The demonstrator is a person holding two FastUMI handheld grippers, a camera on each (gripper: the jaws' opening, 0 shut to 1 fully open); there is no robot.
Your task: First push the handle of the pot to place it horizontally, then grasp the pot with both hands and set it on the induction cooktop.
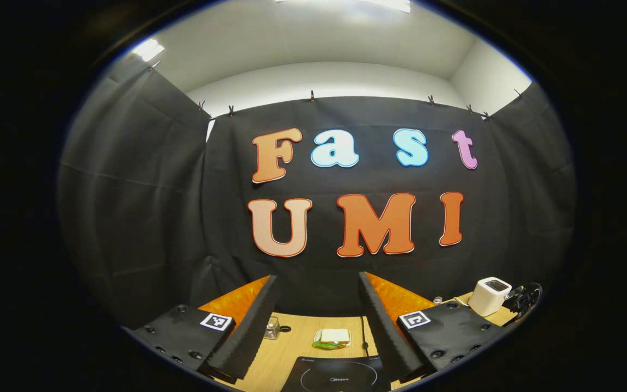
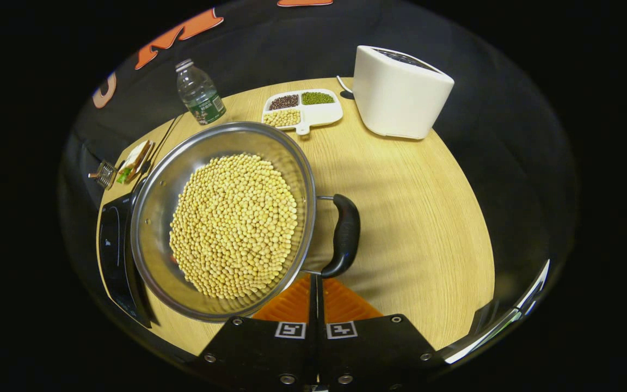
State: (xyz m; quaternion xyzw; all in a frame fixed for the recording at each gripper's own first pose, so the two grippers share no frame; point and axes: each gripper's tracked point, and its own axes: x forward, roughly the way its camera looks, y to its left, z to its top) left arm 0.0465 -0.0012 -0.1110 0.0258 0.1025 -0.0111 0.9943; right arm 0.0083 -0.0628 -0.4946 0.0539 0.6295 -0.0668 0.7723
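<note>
Steel is what the one pot [image 2: 221,218] is made of: a wide, shiny bowl filled with pale yellow beans, seen from above in the right gripper view. One dark curved handle [image 2: 342,235] is carried on two thin wire arms at the pot's right side, its lower end just above the right gripper [image 2: 317,296]. That gripper's fingers are pressed together with no gap, and nothing is seen held between them. The pot is seen on the wooden table [image 2: 417,218], its left edge overlapping one black induction cooktop [image 2: 115,256].

Also counted on the table are one plastic bottle [image 2: 199,92], one white divided tray [image 2: 302,109] with three kinds of beans, one white toaster [image 2: 400,90] and one sandwich [image 2: 134,159].

In the left gripper view, the left gripper [image 1: 318,318] is held wide apart and empty, with the cooktop [image 1: 336,374] below it.
</note>
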